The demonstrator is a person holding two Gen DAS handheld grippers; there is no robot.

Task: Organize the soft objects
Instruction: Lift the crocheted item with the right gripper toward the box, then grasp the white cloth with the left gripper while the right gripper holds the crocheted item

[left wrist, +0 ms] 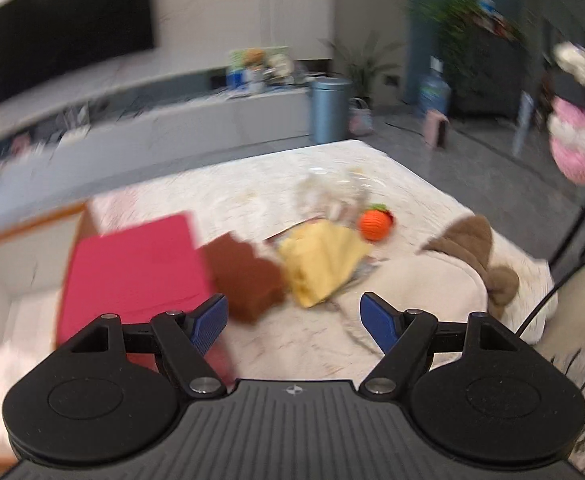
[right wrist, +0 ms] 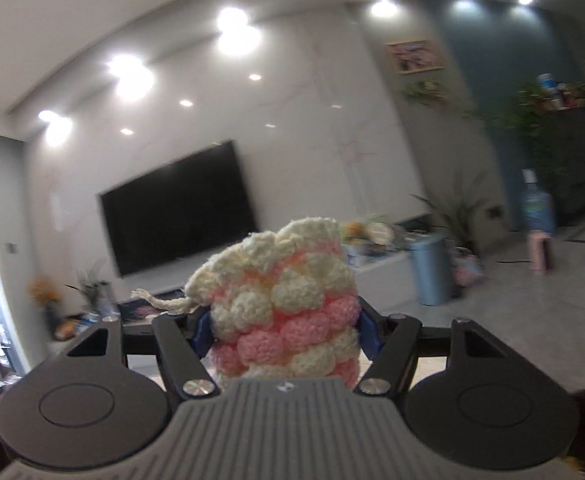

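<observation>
Right gripper (right wrist: 284, 330) clamps knitted pouch (right wrist: 288, 300); left gripper (left wrist: 293, 318) gapes

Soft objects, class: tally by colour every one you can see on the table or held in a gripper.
Red: 1, folded cloth
Brown: 1, brown cloth
Yellow: 1, yellow cloth
Orange: 1, knitted ball
Cream-and-brown: 1, plush
Pink-and-cream: 1, knitted pouch in right gripper
Total: 6

pouch (right wrist: 288, 304): knitted from bobbly pink and cream yarn
ball (left wrist: 373, 225): crocheted in orange yarn
tabletop (left wrist: 292, 332): finished as pale veined marble
fingers (left wrist: 376, 320): padded with matt blue
</observation>
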